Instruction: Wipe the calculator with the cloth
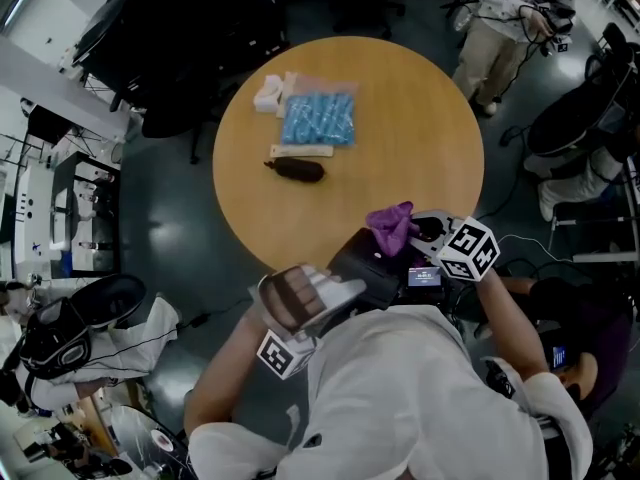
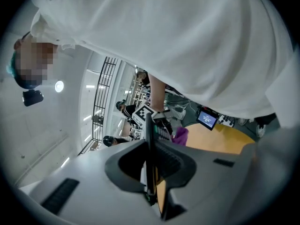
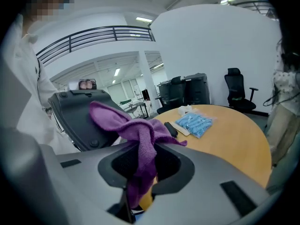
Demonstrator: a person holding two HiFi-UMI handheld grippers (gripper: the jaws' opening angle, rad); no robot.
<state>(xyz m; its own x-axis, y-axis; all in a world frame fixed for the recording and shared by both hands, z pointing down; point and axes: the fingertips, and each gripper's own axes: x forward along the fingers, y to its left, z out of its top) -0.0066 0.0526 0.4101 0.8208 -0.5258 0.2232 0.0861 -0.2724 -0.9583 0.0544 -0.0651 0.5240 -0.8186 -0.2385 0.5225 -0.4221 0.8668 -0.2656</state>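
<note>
Purple cloth (image 3: 125,122) pinched in right gripper (image 3: 140,161) | left gripper (image 2: 151,161) clamps calculator (image 2: 149,125) edge-on | cloth just beside calculator over table (image 1: 400,118) edge

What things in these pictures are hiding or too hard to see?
- The calculator screen: the right gripper view shows its back, the left gripper view shows it nearly edge-on, and the head view shows only a dark shape.
- Whether the cloth touches the calculator: in the right gripper view the cloth's own folds cover that spot.
- The small dark thing on the table: it is too small in the head view to name.
</note>
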